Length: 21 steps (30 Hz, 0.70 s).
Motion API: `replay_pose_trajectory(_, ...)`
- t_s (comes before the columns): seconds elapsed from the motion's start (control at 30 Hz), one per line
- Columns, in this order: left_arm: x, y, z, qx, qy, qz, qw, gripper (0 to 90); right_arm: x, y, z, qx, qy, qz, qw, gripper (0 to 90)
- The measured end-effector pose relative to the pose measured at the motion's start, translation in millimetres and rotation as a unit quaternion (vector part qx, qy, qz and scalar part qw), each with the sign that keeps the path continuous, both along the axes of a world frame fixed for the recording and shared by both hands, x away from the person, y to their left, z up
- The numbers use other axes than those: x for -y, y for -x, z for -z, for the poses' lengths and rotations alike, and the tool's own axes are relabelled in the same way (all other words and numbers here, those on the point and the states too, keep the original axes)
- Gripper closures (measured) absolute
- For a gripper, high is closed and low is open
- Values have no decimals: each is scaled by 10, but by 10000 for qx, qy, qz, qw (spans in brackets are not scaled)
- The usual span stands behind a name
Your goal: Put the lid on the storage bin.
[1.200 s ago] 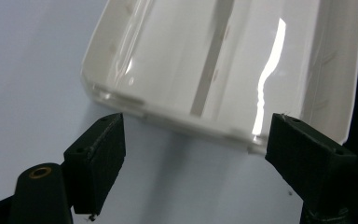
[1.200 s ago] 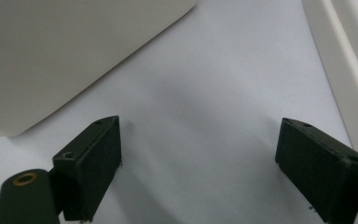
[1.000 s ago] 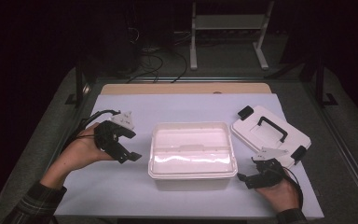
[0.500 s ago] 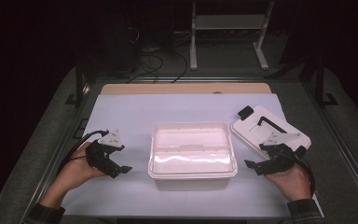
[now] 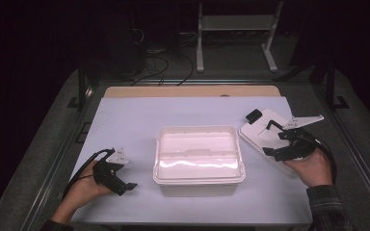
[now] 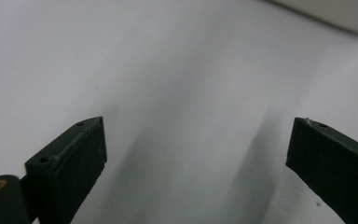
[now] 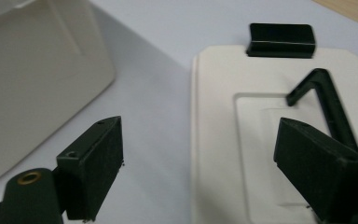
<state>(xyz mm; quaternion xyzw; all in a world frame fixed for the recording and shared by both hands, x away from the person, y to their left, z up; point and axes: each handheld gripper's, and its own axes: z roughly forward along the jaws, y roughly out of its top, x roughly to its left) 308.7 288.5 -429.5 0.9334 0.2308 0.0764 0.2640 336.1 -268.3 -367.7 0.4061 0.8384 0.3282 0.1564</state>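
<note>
Since the lid (image 5: 265,137) lying flat on the surface (image 5: 139,115) just right of the open box (image 5: 198,155) looks like light, stiff, slick plastic, I'd grab its raised black handle (image 7: 324,100), with right tongs (image 5: 275,151) spread over it, empty, left tongs (image 5: 127,185) also spread, empty.

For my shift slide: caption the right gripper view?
Open right tool hovering over the white lid with its black handle, the box alongside.
</note>
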Motion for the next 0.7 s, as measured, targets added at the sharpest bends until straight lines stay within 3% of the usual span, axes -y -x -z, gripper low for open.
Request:
replay_pose_trajectory(0.1,-10,13,61,-20,1,1,10000,23,55,-90,-30,-35,70,76,9999,150)
replay_pose_trajectory(0.13,-38,19,90,-20,163,-32,9999,22,69,-118,-37,-58,90,110,9999,151)
replay_pose_trajectory(0.3,-125,49,160,197,556,20,9983,5,138,-266,-66,-143,198,246,9994,151)
replay_pose_trajectory(0.33,-125,49,160,197,556,20,9983,0,138,-266,-66,-143,198,246,9994,151)
replay_pose_trajectory(0.47,-199,87,228,380,956,9,9947,0,176,-407,-121,-241,345,257,9988,151)
replay_pose_trajectory(0.57,-202,86,228,382,953,14,9947,0,189,-466,-141,-291,394,268,9984,151)
replay_pose_trajectory(0.7,-203,84,229,379,956,15,9947,0,227,-592,-148,-470,527,171,9974,247)
